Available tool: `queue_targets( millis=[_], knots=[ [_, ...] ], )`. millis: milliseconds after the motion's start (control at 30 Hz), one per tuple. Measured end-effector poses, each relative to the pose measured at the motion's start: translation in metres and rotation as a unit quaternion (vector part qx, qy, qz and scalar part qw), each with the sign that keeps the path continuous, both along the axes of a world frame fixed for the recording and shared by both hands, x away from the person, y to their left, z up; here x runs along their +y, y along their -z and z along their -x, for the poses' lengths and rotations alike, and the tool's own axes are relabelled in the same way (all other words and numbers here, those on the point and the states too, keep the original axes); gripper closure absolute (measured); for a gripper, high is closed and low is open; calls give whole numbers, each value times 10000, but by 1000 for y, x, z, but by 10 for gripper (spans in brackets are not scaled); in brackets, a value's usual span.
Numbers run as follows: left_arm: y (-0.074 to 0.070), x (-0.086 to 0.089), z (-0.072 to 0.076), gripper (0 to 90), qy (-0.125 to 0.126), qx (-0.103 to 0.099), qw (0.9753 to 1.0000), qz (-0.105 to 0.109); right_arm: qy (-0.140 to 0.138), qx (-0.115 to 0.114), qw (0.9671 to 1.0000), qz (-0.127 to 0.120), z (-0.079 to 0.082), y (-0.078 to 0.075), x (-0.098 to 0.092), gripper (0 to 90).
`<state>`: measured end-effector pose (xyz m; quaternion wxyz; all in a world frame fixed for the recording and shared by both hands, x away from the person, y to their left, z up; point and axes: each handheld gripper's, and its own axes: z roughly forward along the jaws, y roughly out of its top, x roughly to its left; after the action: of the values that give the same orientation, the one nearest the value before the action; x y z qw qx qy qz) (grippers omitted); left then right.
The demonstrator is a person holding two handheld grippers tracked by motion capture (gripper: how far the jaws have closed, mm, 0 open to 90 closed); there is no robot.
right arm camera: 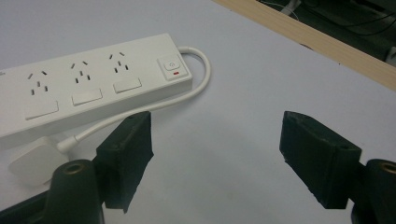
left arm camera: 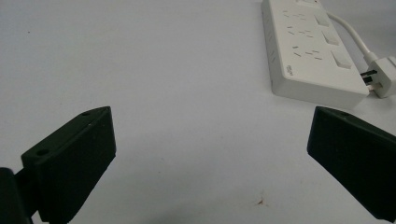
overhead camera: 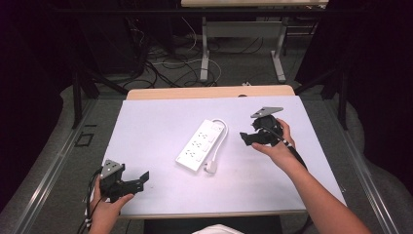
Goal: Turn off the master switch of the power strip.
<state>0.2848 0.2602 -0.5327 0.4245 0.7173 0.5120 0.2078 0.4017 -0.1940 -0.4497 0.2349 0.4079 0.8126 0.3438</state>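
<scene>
1. The right gripper had its jaws spread wide with nothing between them; in the right gripper view only bare white table lay in the gap.
2. The left gripper was likewise wide open and empty, held near the front left corner of the table.
3. The white power strip lay flat near the middle of the table, set on a slant, between the two grippers and touching neither.
4. The right gripper stood just beside the strip's cord; the left was well apart from it.
5. The cord looped from the strip's switch end back along its side to the plug, which rested by the nearer end.
</scene>
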Motion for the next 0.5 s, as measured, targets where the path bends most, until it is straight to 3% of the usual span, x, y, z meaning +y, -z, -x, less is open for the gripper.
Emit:
queue_targets(
  millis=[500],
  knots=[
    [1,0,0,15,11,-7,10000,-2,-103,76,9999,32,-21,-7,16,314]
  ],
)
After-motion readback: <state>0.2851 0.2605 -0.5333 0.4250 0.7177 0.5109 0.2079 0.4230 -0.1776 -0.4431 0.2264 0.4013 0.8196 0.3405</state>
